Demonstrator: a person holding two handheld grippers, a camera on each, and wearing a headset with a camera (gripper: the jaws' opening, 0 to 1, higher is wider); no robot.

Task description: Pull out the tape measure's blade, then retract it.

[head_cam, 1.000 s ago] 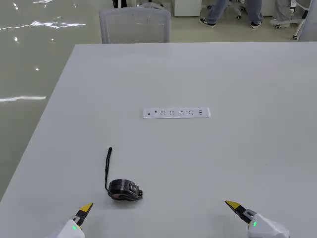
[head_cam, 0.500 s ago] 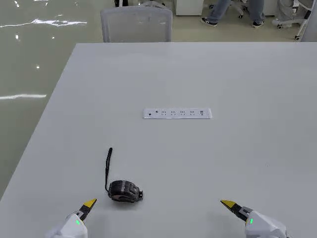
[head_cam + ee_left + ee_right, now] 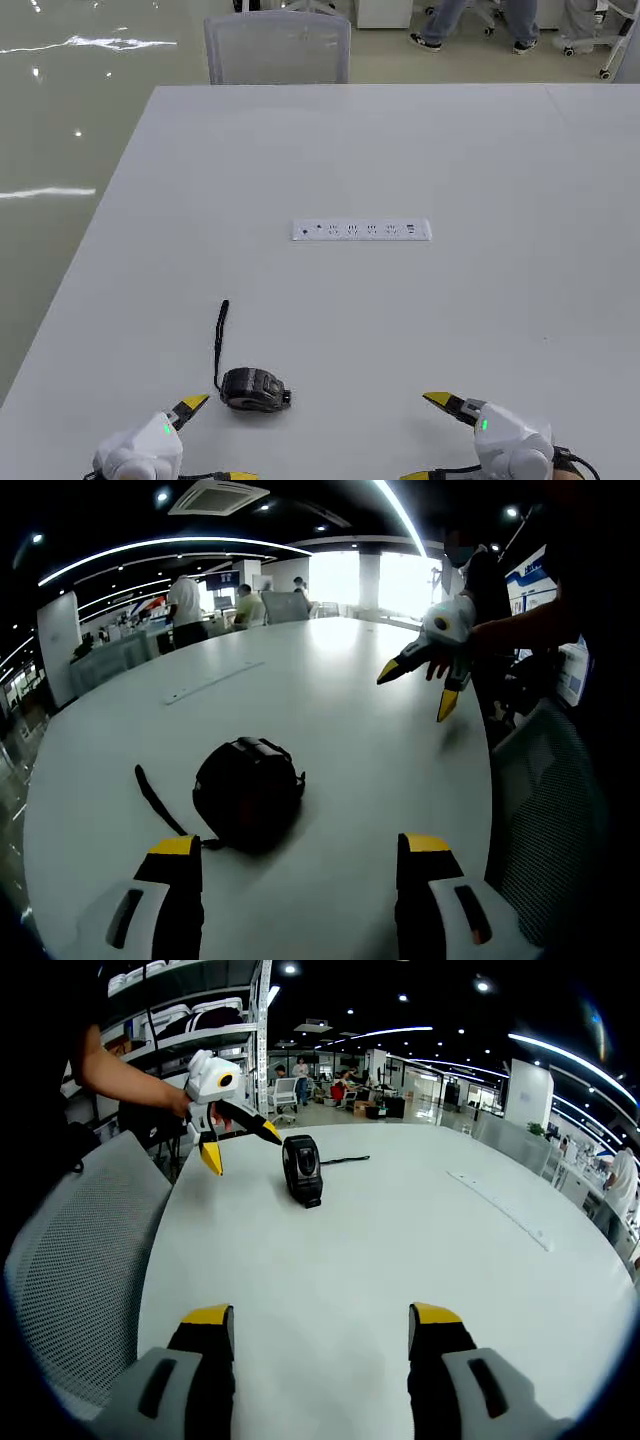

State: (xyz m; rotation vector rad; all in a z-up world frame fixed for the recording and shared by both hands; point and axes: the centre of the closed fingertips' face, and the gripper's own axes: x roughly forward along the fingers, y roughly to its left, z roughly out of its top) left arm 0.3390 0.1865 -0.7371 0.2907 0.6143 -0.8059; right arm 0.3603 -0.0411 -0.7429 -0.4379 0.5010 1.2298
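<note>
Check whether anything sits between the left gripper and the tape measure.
Nothing visible does. The left gripper, jaws open, faces the tape measure across bare table; its strap trails off to one side.

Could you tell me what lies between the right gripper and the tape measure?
Nothing: in the right gripper view, bare table stretches from the right gripper to the tape measure.
</note>
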